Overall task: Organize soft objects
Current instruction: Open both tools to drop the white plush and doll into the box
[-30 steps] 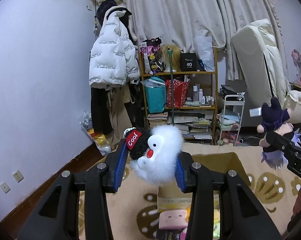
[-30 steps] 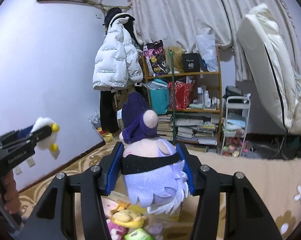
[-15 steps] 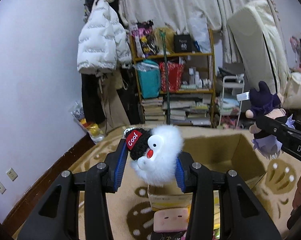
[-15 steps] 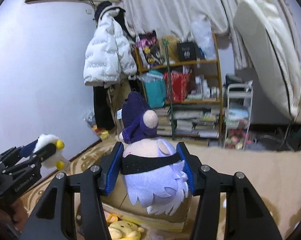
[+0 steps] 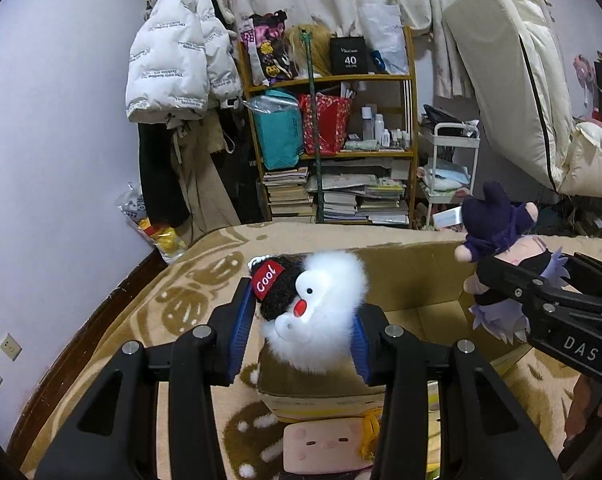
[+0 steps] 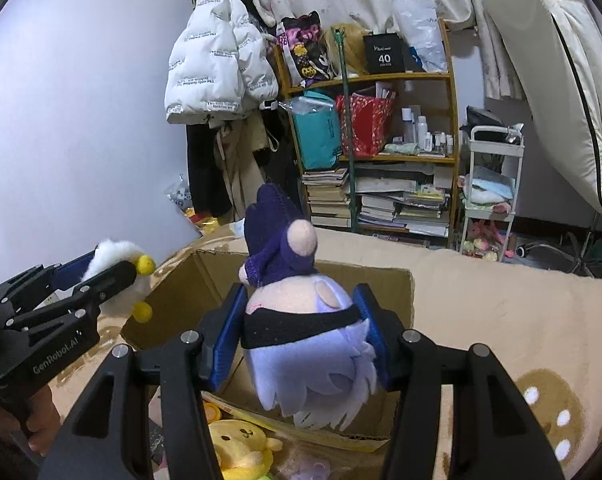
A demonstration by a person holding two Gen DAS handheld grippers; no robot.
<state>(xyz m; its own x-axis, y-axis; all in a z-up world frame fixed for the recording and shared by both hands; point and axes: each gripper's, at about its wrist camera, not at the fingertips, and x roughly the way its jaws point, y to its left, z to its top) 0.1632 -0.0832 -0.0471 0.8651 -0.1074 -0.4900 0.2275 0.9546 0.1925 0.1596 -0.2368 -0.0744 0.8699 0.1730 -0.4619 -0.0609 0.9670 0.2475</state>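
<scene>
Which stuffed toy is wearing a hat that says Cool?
The fluffy white duck plush held in the left gripper. Its black hat has a red "Cool" patch; the purple-haired doll in the right gripper has none.

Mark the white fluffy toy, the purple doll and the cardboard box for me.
white fluffy toy point(image 5: 321, 320), left wrist view, on its face.
purple doll point(image 6: 301, 344), right wrist view, on its lilac body.
cardboard box point(image 6: 377, 288), right wrist view, on its far inner wall.
</scene>
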